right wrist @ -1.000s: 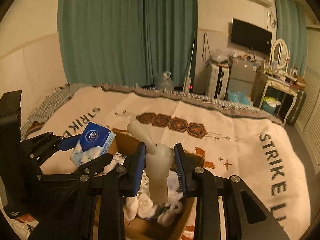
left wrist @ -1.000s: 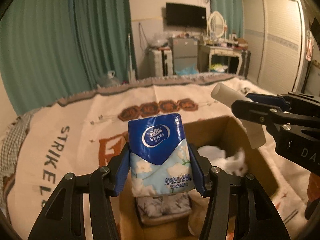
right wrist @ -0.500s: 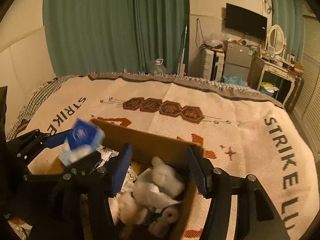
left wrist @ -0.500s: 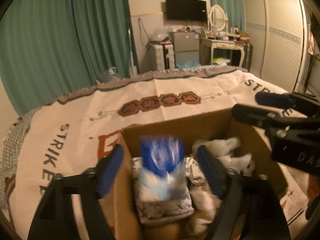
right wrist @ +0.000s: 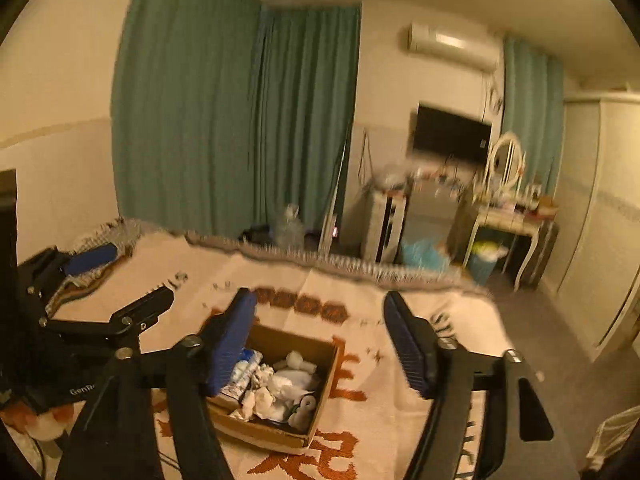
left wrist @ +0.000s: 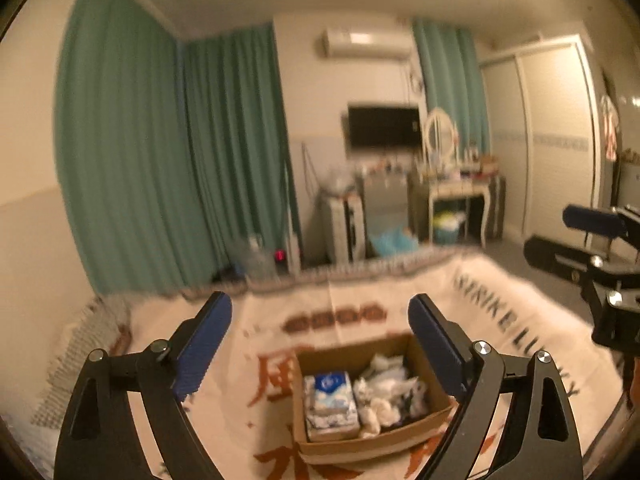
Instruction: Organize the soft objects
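A cardboard box (left wrist: 420, 363) sits on the cream blanket (left wrist: 360, 300) and also shows in the right wrist view (right wrist: 325, 376). A blue tissue pack (left wrist: 331, 394) lies in its left half on a patterned cloth. White soft items (left wrist: 390, 394) fill its right half, including a pale plush (right wrist: 298, 362). My left gripper (left wrist: 320, 320) is open and empty, well above the box. My right gripper (right wrist: 320, 316) is open and empty, also high above it; it shows at the right edge of the left wrist view (left wrist: 576, 240).
Green curtains (left wrist: 180, 160) hang behind the bed. A TV (left wrist: 384, 126), a dressing table with a mirror (left wrist: 456, 184) and a wardrobe (left wrist: 552, 140) stand at the far wall. The blanket's fringed far edge (right wrist: 340, 268) drops to the floor.
Both grippers opened and let go: the tissue pack and the pale plush dropped into the box. Both grippers then rose and pulled back, so the box looks smaller.
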Action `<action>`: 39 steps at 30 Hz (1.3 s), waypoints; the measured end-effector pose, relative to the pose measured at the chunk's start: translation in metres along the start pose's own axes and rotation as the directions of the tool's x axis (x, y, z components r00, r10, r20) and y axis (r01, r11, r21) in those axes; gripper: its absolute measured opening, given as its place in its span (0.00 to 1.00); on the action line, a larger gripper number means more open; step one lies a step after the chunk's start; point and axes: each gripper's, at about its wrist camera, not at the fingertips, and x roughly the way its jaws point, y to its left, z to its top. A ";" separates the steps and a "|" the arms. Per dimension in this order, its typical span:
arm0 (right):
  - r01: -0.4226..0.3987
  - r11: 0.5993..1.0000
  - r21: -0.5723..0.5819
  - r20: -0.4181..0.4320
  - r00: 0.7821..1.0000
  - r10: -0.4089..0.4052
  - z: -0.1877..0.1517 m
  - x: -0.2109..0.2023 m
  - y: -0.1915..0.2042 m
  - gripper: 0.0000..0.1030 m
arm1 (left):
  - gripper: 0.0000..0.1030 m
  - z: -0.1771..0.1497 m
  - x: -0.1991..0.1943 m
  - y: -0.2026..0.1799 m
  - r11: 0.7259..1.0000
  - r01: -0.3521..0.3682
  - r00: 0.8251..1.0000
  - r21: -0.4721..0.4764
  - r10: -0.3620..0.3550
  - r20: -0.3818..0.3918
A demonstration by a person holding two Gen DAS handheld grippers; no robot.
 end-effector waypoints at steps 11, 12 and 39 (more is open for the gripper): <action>-0.004 0.997 0.075 0.209 0.978 -0.012 0.014 -0.134 0.021 1.00 | 0.95 0.007 -0.120 0.012 0.997 -0.077 0.960 0.005 0.073 0.269; 0.000 0.996 0.084 0.210 0.978 -0.017 0.012 -0.137 0.021 1.00 | 0.95 0.000 -0.125 0.010 0.997 -0.082 0.957 0.001 0.079 0.277; 0.039 0.986 0.164 0.003 0.999 -0.040 -0.159 -0.001 0.023 1.00 | 0.95 -0.146 -0.022 0.022 0.989 -0.127 0.991 -0.080 0.122 -0.061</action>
